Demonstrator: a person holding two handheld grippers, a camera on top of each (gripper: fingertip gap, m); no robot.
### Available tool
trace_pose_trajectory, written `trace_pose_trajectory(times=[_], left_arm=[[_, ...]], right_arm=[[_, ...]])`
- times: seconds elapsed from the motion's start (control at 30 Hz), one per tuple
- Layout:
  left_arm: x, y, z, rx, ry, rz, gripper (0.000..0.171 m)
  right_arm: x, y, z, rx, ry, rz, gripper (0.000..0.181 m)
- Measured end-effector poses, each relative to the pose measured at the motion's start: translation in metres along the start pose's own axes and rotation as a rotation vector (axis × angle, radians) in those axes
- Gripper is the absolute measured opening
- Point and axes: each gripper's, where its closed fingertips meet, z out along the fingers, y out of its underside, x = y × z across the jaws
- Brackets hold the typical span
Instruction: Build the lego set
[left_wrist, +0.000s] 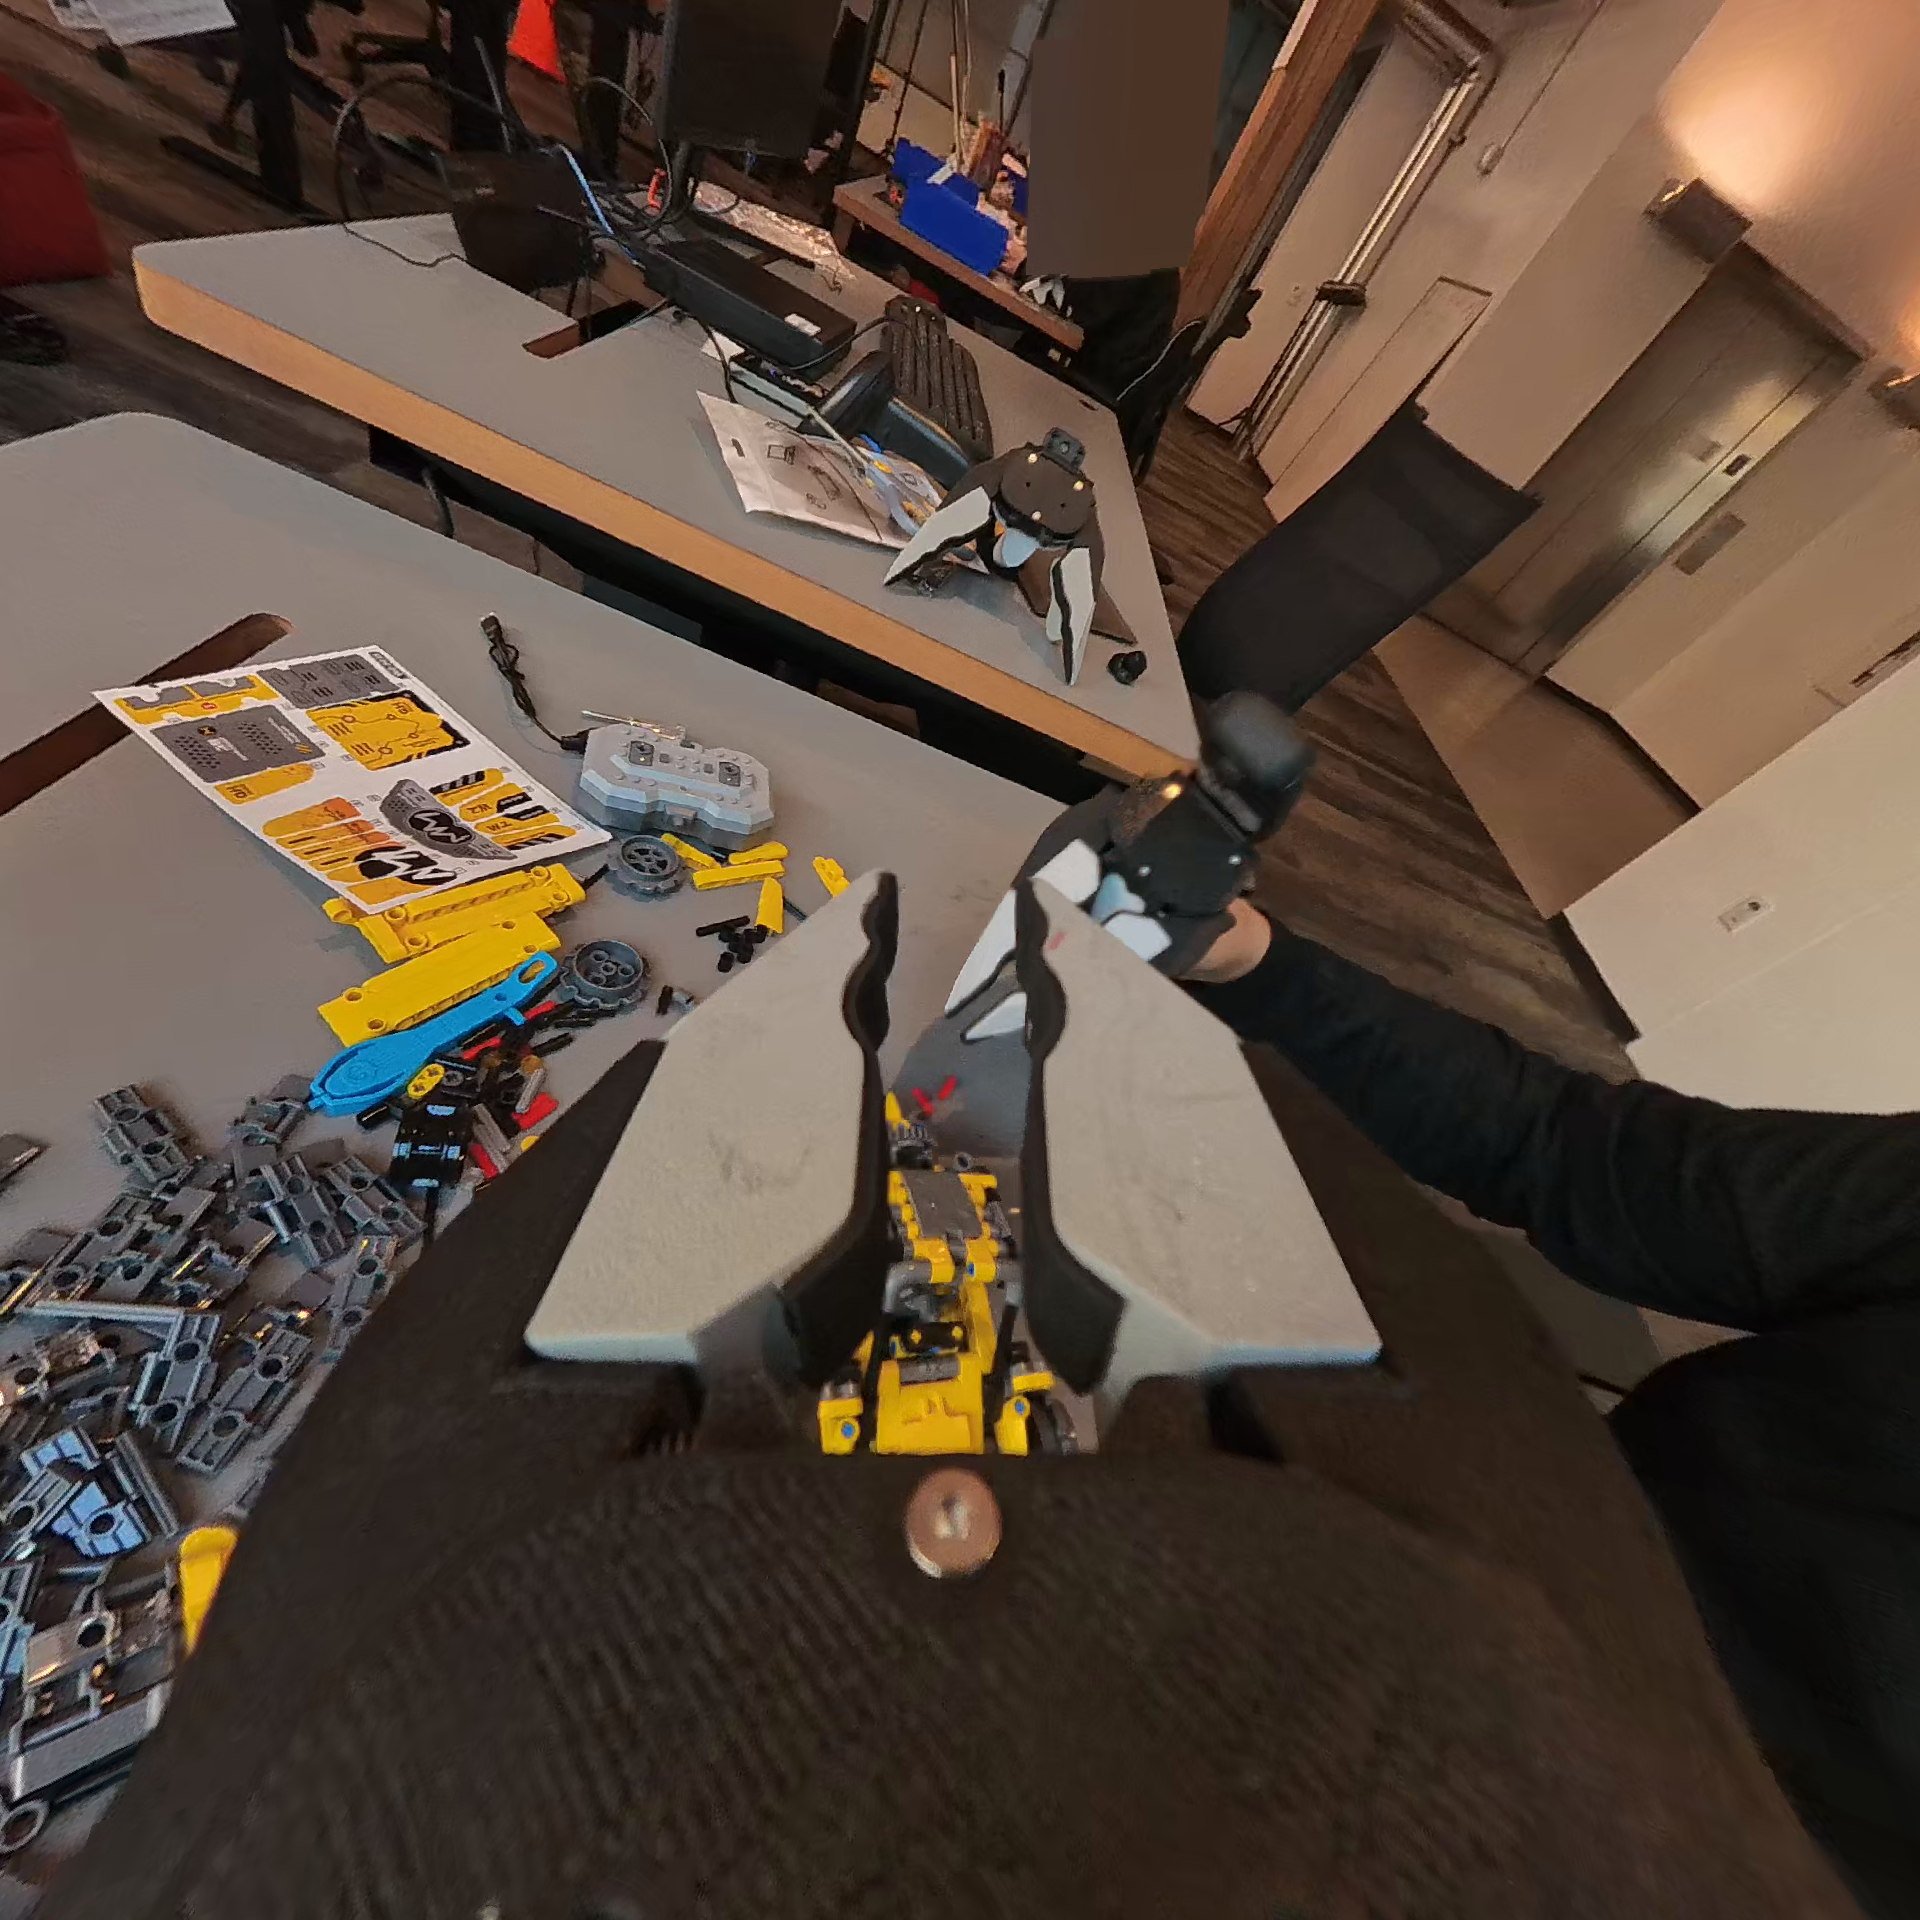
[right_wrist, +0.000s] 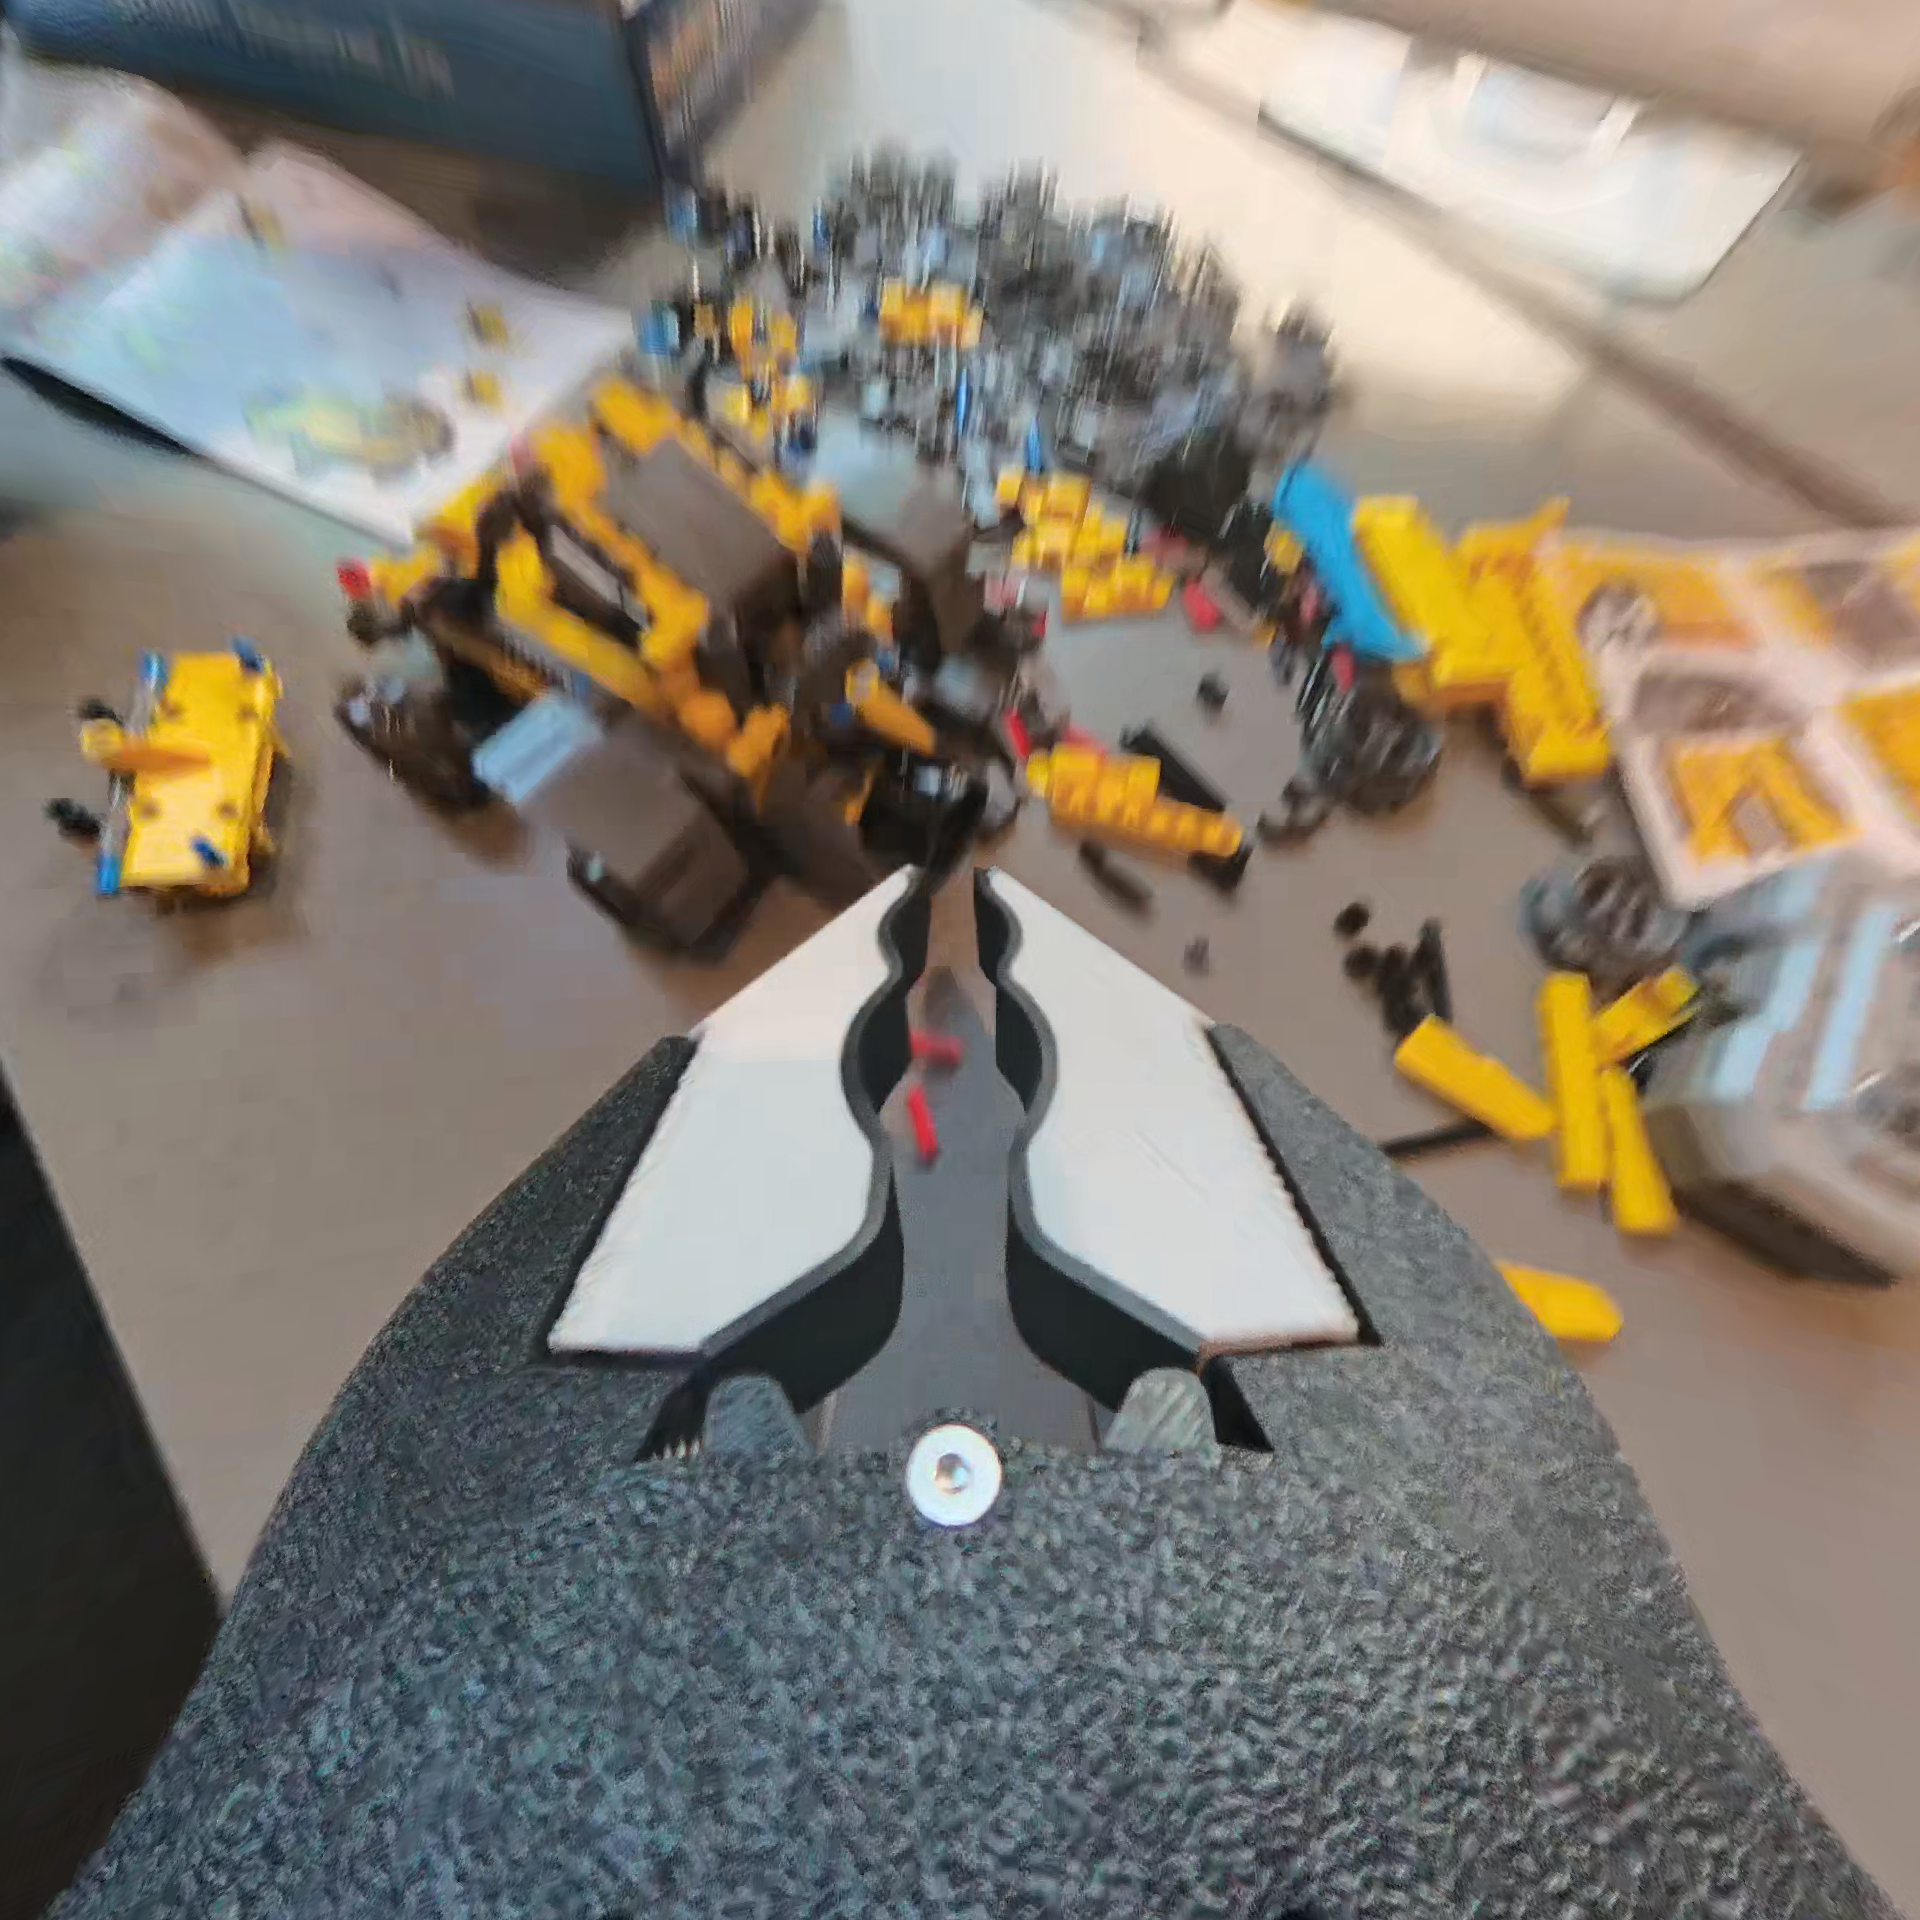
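Grey table (left_wrist: 436, 499) tops fill an office room, and the near one carries a spread of building-brick parts: a sticker sheet (left_wrist: 343, 774), a grey battery hub (left_wrist: 681, 779), yellow panels (left_wrist: 457, 914), a blue brick separator (left_wrist: 426, 1044) and a heap of grey connectors (left_wrist: 187, 1247).

From the left wrist view the left gripper (left_wrist: 956, 914) looks down over a yellow and grey brick assembly (left_wrist: 940, 1340). Its fingers stand apart with the assembly showing through the gap between them. Whether the pads touch it cannot be told, since the finger bodies hide its sides; it may simply lie beneath. The assembly's long axis runs roughly along the fingers, toward the camera.

The right gripper (right_wrist: 948, 878) is seen past the left gripper's fingertips, held in a hand (left_wrist: 1231, 940) with a dark sleeve, and it angles down toward the same patch of table. In its own view, its fingers are nearly together at the tips with only a thin slit between, and nothing visibly sits in it. Two small red pins (right_wrist: 925, 1081) lie on the table under the gap. Just ahead of the tips stands a large yellow and black vehicle model (right_wrist: 644, 665), with a smaller yellow subassembly (right_wrist: 182, 774) well apart to the left.

Motion blur smears the right wrist view, so small parts there are hard to name.
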Motion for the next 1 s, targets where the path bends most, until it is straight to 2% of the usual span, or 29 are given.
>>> trace_pose_trajectory(times=[0.17, 0.27, 0.33, 0.43, 0.53, 0.7, 0.83, 0.9, 1.0], left_arm=[[-0.022, 0.013, 0.006, -0.09, -0.174, 0.027, 0.042], [-0.025, 0.023, 0.01, -0.161, -0.241, 0.073, 0.043], [-0.028, 0.027, 0.011, -0.201, -0.298, 0.106, 0.042], [-0.024, 0.024, 0.023, -0.203, -0.37, 0.132, 0.047], [-0.01, 0.022, 0.05, -0.202, -0.43, 0.193, 0.054], [0.022, 0.026, 0.094, -0.202, -0.444, 0.371, 0.047], [0.02, 0.036, 0.104, -0.252, -0.474, 0.413, 0.051], [0.018, 0.04, 0.105, -0.265, -0.468, 0.388, 0.057], [0.016, 0.043, 0.105, -0.285, -0.476, 0.383, 0.064]], right_arm=[[0.026, -0.101, -0.003, 0.428, 0.205, -0.019, 0.009], [0.045, -0.131, 0.012, 0.517, 0.248, 0.042, 0.017], [0.052, -0.142, 0.027, 0.534, 0.221, 0.064, 0.017], [0.063, -0.146, 0.045, 0.537, 0.227, 0.047, 0.018], [0.067, -0.138, 0.053, 0.511, 0.201, 0.023, 0.017], [0.077, -0.119, 0.052, 0.486, 0.192, 0.089, 0.02], [0.086, -0.117, 0.045, 0.524, 0.237, 0.132, 0.018], [0.087, -0.113, 0.049, 0.495, 0.242, 0.156, 0.013], [0.096, -0.103, 0.052, 0.418, 0.358, 0.104, 0.011]])
